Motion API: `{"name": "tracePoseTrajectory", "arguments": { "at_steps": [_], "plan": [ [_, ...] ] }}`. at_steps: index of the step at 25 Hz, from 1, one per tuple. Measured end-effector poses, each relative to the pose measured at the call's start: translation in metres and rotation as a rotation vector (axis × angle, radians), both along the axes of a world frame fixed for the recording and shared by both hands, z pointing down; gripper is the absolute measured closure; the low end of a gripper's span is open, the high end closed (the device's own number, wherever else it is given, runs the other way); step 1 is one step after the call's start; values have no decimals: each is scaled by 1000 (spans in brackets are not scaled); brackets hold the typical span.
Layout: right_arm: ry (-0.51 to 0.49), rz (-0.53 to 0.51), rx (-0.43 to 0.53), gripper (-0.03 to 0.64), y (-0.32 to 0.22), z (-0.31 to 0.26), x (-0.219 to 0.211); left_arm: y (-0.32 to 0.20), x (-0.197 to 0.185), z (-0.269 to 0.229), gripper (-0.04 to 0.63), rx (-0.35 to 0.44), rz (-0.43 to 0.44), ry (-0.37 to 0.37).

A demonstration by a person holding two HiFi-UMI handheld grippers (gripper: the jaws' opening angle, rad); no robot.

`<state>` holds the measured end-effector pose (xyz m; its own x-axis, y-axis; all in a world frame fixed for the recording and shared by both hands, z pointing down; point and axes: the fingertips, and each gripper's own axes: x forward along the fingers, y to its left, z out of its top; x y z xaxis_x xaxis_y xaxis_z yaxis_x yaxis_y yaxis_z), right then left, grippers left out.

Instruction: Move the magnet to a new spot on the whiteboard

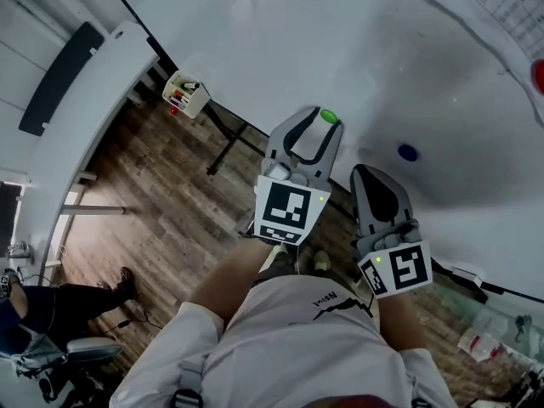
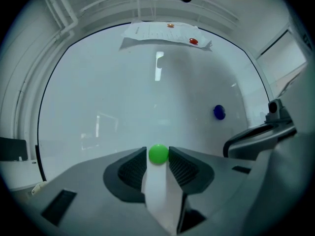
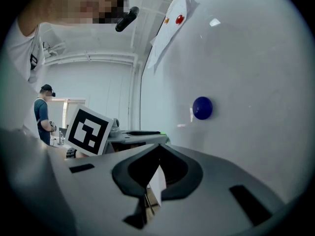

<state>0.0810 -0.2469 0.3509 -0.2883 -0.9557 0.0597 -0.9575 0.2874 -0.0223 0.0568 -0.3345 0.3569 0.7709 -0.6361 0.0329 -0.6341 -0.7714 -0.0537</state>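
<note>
The pinned sheet's [image 2: 162,32] print is too small for me to read, the lettering on the person's shirt [image 1: 297,330] is blurred, and a red shape [image 1: 538,75] is cut off at the head view's right edge. My left gripper [image 2: 158,157] stands narrowly open, jaw tips closely flanking the green magnet [image 2: 158,153] on the whiteboard [image 2: 138,97], well apart from a blue magnet [image 2: 219,112]. My right gripper [image 3: 158,149] waits alongside, jaws together, holding nothing
</note>
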Motion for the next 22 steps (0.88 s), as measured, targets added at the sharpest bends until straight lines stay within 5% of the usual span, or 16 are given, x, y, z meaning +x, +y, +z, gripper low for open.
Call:
{"name": "tracePoseTrajectory", "arguments": {
  "at_steps": [22],
  "plan": [
    [-16,-58,28,603,9,-7,5,15,-13,-19,463,-9,-65,53]
  ]
}}
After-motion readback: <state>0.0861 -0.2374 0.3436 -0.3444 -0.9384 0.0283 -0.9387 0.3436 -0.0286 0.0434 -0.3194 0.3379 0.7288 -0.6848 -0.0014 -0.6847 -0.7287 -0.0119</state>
